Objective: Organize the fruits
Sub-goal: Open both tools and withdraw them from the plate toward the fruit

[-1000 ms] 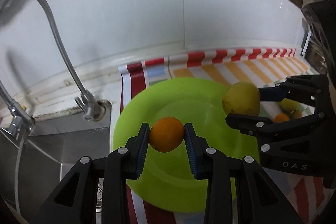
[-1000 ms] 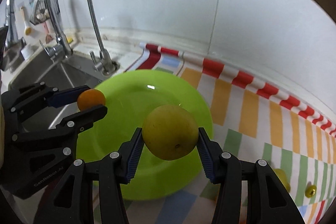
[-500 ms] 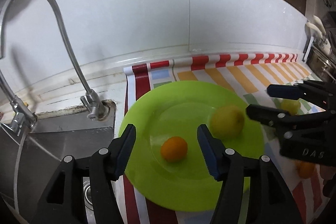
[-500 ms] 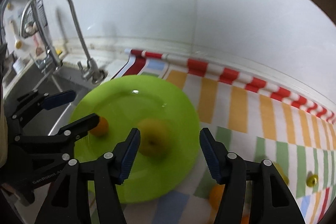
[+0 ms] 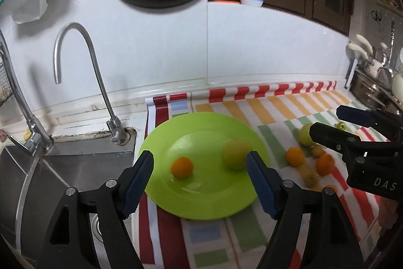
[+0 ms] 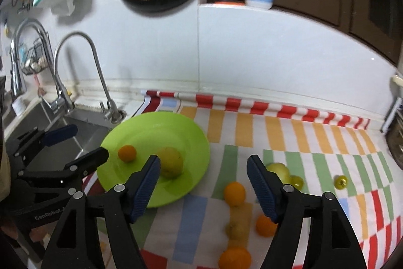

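The left gripper (image 5: 200, 179) has just been opening its jaws, spread and empty; ahead of them an orange (image 5: 181, 167) lies on the plate (image 5: 201, 203). The right gripper (image 6: 203, 178), jaws likewise just opened and empty, has the lemon (image 6: 171, 161) beyond its left jaw.

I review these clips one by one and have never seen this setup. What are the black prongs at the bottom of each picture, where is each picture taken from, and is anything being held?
No robot here: a person carries a hand-held gripper in each hand, with a camera on each that looks forward along its two fingers. The prongs are those fingers.

One picture looks past the left hand-held gripper, the other past the right hand-held gripper. Each also shows at the edge of the other's picture.

Both have just been opening and hold nothing. An orange and a yellow-green fruit lie on the green plate, which sits on a striped cloth beside a sink. More oranges and yellowish fruits, like this orange, lie loose on the cloth to the plate's right.
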